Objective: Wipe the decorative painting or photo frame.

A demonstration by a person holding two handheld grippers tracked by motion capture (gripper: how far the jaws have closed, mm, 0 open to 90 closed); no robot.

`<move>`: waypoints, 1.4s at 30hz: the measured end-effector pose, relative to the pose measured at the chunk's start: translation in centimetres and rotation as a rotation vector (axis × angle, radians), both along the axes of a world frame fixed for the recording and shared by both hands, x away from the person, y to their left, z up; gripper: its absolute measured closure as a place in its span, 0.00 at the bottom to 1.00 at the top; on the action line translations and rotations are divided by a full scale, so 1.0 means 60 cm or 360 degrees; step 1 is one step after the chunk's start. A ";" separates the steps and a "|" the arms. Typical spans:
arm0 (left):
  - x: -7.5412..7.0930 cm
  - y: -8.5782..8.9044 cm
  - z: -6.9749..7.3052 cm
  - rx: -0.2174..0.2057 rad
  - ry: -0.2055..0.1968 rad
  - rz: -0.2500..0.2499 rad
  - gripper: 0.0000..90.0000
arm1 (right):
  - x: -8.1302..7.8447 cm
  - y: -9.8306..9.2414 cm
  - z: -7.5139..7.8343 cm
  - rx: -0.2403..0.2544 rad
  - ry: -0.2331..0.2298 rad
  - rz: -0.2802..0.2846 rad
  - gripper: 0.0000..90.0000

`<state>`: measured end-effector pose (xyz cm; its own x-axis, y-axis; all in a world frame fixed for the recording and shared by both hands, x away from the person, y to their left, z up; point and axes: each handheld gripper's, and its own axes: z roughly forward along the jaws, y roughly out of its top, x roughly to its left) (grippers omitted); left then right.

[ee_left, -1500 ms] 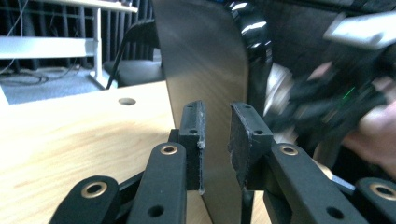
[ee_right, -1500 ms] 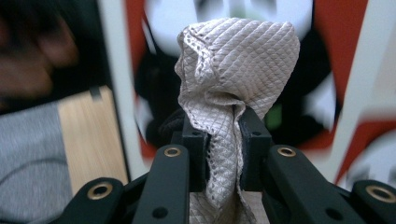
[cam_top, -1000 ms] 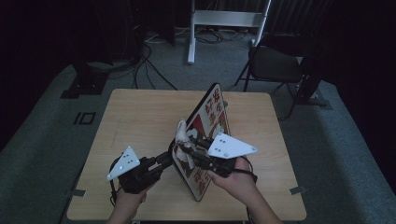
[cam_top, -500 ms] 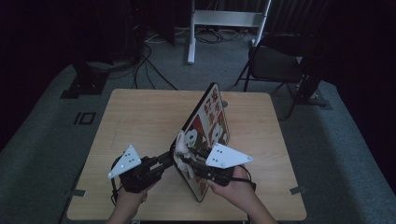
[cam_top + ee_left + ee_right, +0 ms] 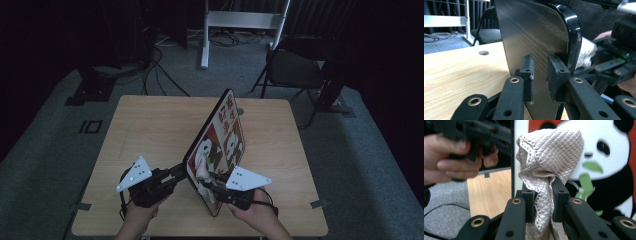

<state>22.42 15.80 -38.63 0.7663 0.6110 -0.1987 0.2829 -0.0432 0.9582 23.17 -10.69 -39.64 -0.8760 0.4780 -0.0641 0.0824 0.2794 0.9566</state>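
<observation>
My left gripper (image 5: 181, 170) is clamping the near rim of one panda tray (image 5: 220, 145), propping it on edge on the table (image 5: 150, 125) so its printed face is turned toward my other hand. My right gripper (image 5: 212, 181) is pinching one quilted cloth (image 5: 202, 167) against that face, likely to wipe it.

Left gripper view: my two jaws are closing on the tray's (image 5: 534, 32) dark woodgrain back, pads pressing either side of the glossy rim; this grip is what is keeping it upright. The right gripper (image 5: 614, 65) is working beyond the edge, one white cloth (image 5: 585, 51) peeking out.

Right gripper view: my jaws are gripping the bunched cloth (image 5: 550, 162), its top folding onto the panda print (image 5: 604, 150). One tray, one cloth, two grippers.
</observation>
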 end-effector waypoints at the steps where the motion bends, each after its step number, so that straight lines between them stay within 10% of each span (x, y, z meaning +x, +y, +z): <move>1: 0.000 0.000 0.000 -0.0002 0.0000 -0.0002 0.85 | 0.000 -0.002 -0.006 -0.0008 0.0011 -0.0004 0.85; 42: -0.003 -0.012 -0.002 0.0005 -0.0001 -0.0071 0.83 | -0.012 -0.071 -0.196 -0.0265 0.0453 -0.0169 0.85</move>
